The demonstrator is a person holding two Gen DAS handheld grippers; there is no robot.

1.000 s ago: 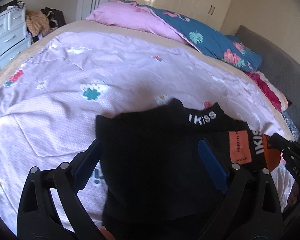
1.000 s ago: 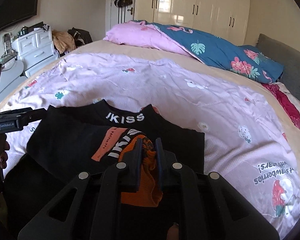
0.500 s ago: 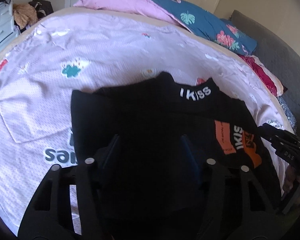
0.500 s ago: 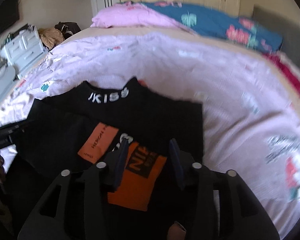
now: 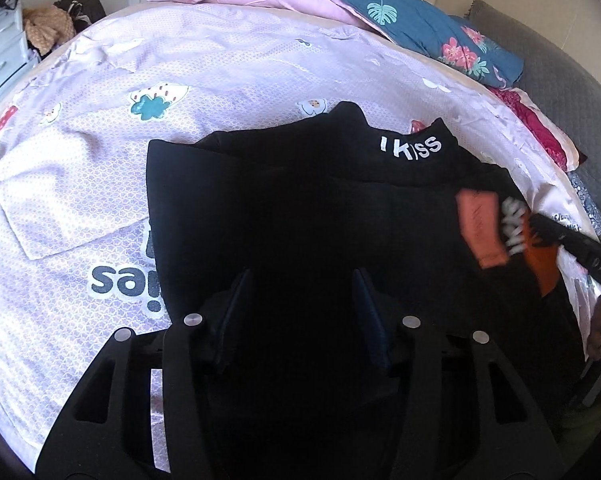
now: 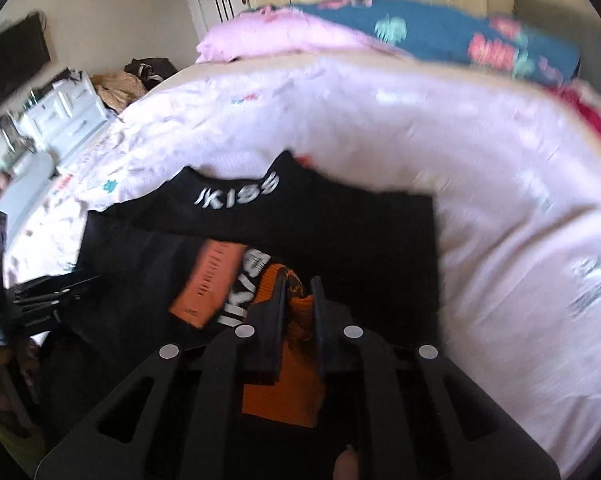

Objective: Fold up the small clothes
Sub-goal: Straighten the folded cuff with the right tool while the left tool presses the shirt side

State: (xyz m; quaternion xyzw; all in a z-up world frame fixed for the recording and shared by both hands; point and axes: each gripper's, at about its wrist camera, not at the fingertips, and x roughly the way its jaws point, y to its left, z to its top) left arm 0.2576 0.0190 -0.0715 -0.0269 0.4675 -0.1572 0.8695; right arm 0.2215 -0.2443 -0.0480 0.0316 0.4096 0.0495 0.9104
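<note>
Black tool (image 5: 300,312), blue pads (image 5: 366,312), silver screws (image 5: 192,319)

Black garment (image 5: 300,208) with white lettering and orange patches; pink cartoon-printed sheet (image 5: 228,64).

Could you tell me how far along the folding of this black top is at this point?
Partly done: the black top lies on the bedspread with one side already turned in, its orange patch facing up. In hand: the right gripper pinches the orange fabric, while the left gripper sits open over the top. Left: the remaining folds.
</note>
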